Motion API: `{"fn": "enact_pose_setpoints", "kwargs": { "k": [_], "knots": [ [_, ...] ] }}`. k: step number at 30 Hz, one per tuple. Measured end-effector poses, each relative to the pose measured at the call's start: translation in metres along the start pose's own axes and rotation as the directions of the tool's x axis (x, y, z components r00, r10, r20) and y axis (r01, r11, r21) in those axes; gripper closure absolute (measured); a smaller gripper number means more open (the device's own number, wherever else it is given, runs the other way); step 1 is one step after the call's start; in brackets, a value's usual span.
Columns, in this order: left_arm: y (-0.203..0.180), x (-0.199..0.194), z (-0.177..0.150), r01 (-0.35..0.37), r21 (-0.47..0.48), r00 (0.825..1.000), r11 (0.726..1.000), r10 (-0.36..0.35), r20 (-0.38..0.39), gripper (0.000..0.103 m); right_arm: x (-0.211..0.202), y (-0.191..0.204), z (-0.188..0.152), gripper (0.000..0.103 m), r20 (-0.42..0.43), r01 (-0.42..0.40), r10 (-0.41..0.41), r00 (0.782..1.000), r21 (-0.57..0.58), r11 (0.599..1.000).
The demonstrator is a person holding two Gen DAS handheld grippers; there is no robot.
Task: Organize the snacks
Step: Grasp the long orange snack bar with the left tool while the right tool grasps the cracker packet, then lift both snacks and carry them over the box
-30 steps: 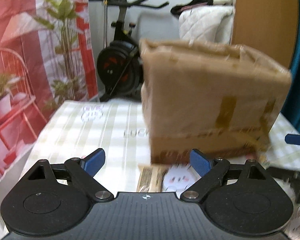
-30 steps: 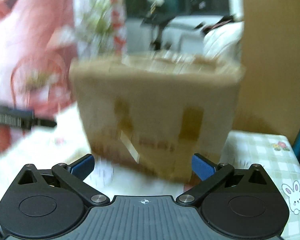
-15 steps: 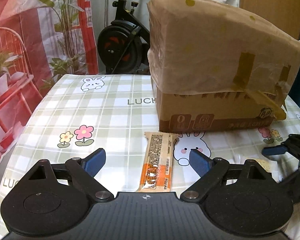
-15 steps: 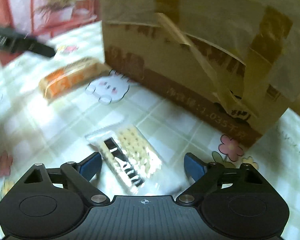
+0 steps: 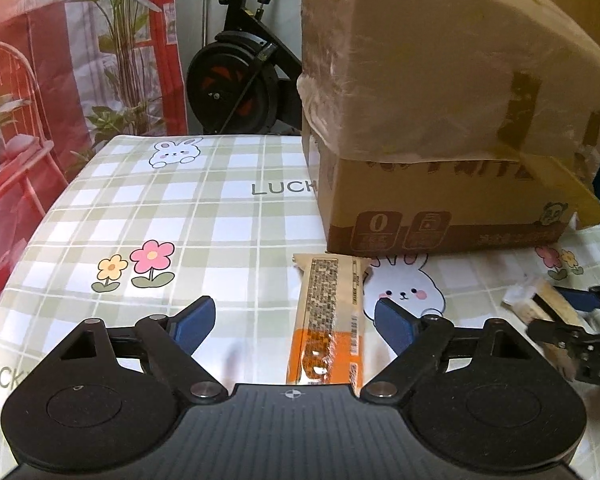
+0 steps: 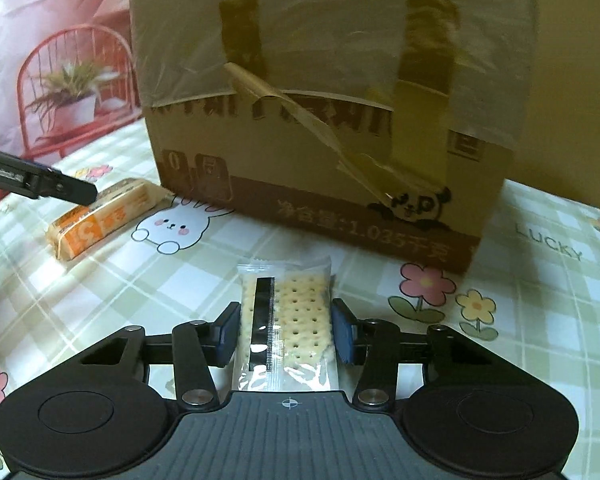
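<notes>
Neither snack is packed yet. The cracker packet (image 6: 286,320) lies on the checked tablecloth (image 6: 540,280) just before the cardboard box (image 6: 332,120), long axis running six to twelve; the right gripper (image 6: 285,330) is closing, pads at its sides. At ten o'clock lies the orange bar (image 6: 100,216) (aimed toward two), straddled by the left gripper (image 5: 294,322), closing slightly but untouching.

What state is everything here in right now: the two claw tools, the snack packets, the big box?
Right gripper: fingers closing around the cracker packet, pads at its sides.
Left gripper: fingers wide apart, closing slightly, not touching the bar between them.
Cracker packet: sealed, lying flat on the tablecloth.
Orange snack bar: sealed, lying flat.
Cardboard box: upright, taped, one tape strip peeling.
</notes>
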State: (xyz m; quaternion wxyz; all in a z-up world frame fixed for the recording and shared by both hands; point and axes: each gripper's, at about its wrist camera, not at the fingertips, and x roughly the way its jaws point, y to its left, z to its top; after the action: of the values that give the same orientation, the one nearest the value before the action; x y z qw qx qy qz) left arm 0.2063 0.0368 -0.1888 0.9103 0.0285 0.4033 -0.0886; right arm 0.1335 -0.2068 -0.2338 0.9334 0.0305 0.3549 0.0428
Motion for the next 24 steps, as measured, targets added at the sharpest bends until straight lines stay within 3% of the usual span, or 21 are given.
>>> {"fn": "enact_pose_setpoints", "kwargs": {
  "k": [9, 11, 15, 18, 24],
  "knots": [
    [-0.007, 0.030, 0.000, -0.015, 0.007, 0.999, 1.000, 0.015, -0.037, 0.017, -0.003, 0.003, -0.003, 0.059, 0.014, 0.013, -0.013, 1.000, -0.001, 1.000],
    [-0.012, 0.033, -0.004, -0.027, 0.032, 0.999, 0.999, 0.029, -0.042, 0.025, -0.003, 0.003, -0.003, 0.059, 0.016, 0.015, -0.015, 1.000, -0.002, 1.000],
    [-0.016, 0.029, -0.014, -0.003, 0.043, 1.000, 0.999, 0.003, -0.017, 0.063, -0.002, 0.003, -0.003, 0.059, 0.018, 0.012, -0.012, 1.000, -0.003, 1.000],
    [-0.024, 0.024, -0.017, -0.029, 0.067, 1.000, 0.997, 0.030, -0.011, 0.065, -0.002, 0.003, -0.004, 0.059, 0.018, 0.012, -0.012, 1.000, -0.002, 1.000],
    [-0.024, 0.015, -0.022, 0.004, -0.020, 1.000, 1.000, -0.005, -0.021, 0.065, -0.003, 0.003, -0.004, 0.059, 0.019, 0.011, -0.011, 1.000, -0.002, 1.000]
  ]
}}
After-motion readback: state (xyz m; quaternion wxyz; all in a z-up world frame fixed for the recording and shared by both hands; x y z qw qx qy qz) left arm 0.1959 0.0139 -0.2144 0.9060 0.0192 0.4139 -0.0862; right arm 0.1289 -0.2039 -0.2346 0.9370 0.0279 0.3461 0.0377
